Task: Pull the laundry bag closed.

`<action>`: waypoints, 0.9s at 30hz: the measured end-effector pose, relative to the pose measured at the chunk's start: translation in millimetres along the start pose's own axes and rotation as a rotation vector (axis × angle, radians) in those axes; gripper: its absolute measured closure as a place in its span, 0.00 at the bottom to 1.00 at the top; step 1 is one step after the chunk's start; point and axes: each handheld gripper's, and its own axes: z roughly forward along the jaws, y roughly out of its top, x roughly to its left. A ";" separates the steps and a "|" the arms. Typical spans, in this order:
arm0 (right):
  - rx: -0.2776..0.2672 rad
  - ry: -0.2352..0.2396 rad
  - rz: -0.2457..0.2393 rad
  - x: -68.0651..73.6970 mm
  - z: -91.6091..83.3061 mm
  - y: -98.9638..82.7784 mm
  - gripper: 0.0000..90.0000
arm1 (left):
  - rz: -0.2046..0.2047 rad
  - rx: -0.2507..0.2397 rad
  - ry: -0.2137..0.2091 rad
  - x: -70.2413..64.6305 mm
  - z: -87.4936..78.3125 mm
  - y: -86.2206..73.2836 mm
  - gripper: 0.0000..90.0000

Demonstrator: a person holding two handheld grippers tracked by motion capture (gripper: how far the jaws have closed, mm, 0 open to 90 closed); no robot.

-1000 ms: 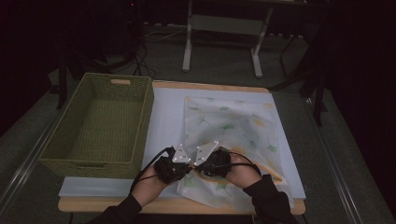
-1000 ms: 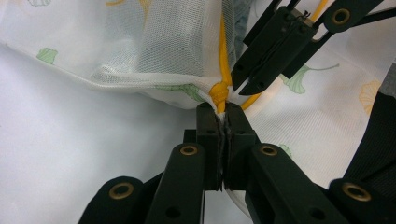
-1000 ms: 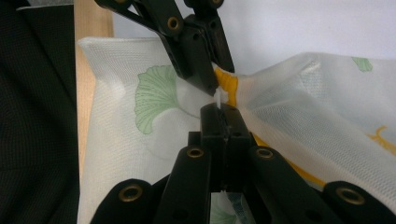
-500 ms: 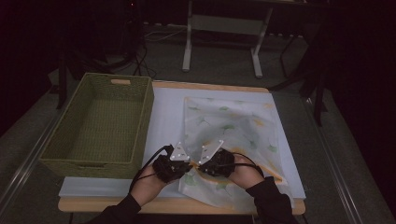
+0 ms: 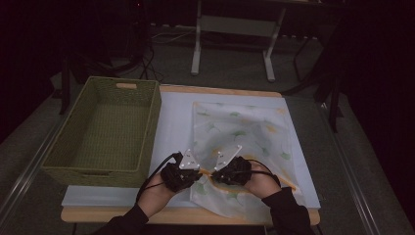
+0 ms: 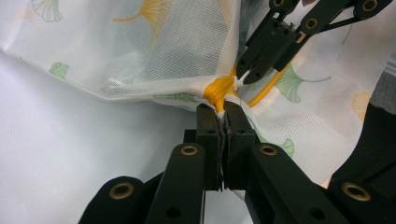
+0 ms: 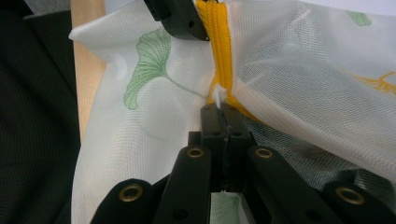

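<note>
High view: both grippers met at the near edge of the mesh bag on the table, beside the basket — details dim. Left gripper view: left gripper clamped the yellow zipper end. Right gripper view: right gripper pinched what looked like the white zipper pull.

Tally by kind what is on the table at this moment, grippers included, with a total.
Mesh bag with leaf print and yellow zipper: 1
Green woven basket: 1
Pale mat under them: 1
Grippers: 2, left gripper and right gripper, each shut on the bag at the zipper
Total: 5
</note>
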 end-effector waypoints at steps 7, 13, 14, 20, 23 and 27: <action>-0.037 0.006 0.010 -2.9 -3.3 -2.2 1.00 | 0.011 -0.050 0.009 -4.0 -6.6 4.5 0.98; -0.024 -0.002 0.002 -2.0 -0.6 -0.6 1.00 | 0.000 -0.038 0.009 -2.2 -6.9 4.9 0.98; -0.027 -0.004 0.004 -2.0 -0.5 -0.5 1.00 | -0.002 -0.046 0.017 -1.7 -7.4 5.0 0.98; -0.015 -0.014 0.014 -3.0 1.0 -6.0 1.00 | -0.012 -0.035 0.021 1.5 -7.3 4.6 0.98; -0.014 -0.012 0.027 -3.9 0.3 -12.9 1.00 | -0.014 -0.036 0.022 0.4 -8.0 4.7 0.98; -0.014 -0.007 0.037 -5.0 -2.9 -19.3 1.00 | -0.014 -0.023 0.018 0.0 -4.9 3.5 0.98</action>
